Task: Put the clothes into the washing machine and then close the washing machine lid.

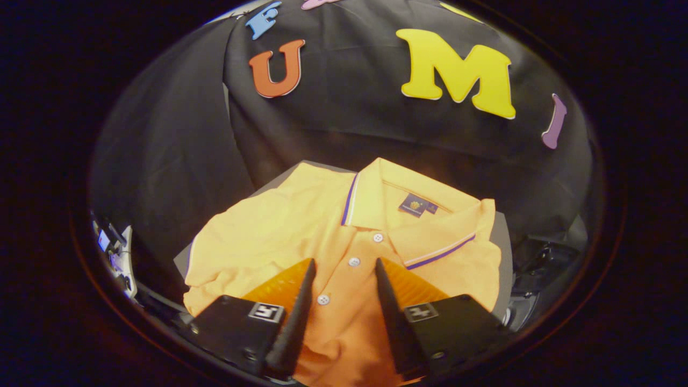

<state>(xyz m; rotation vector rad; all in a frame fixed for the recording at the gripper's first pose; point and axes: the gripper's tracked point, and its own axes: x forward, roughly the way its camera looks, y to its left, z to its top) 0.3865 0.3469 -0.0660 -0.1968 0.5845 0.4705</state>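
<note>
The claw (344,263) stands nearest, its two fingers (301,301) spread wide with a gap between them, gripping nothing. Each finger carries one square marker on its block, two markers in all. Whether the tips touch the cloth or hang just above it, I cannot tell.

Under and between the fingers lies one shirt (269,236), a yellow-orange polo spread front-up. Its placket runs straight through the gap, with three buttons (353,262) in a row: one low between the fingers, one level with the tips, one just ahead of them below the collar (376,199). The collar lies open beyond the tips; each of its two flaps has a thin stripe of blue and white along the edge. One dark label (415,205) sits inside the neck. The cloth is rumpled, with soft folds across the left shoulder and down by the left finger.

The shirt rests on one grey worktop (502,236), which shows as bare strips past the right sleeve, by the left hem and behind the left shoulder.

Left of the worktop, lower down, some pale gear (121,252) stands, too small to make out. To the right sits a dark shape (543,258), unclear.

Farthest back hangs the black cloth wall (172,140).
</note>
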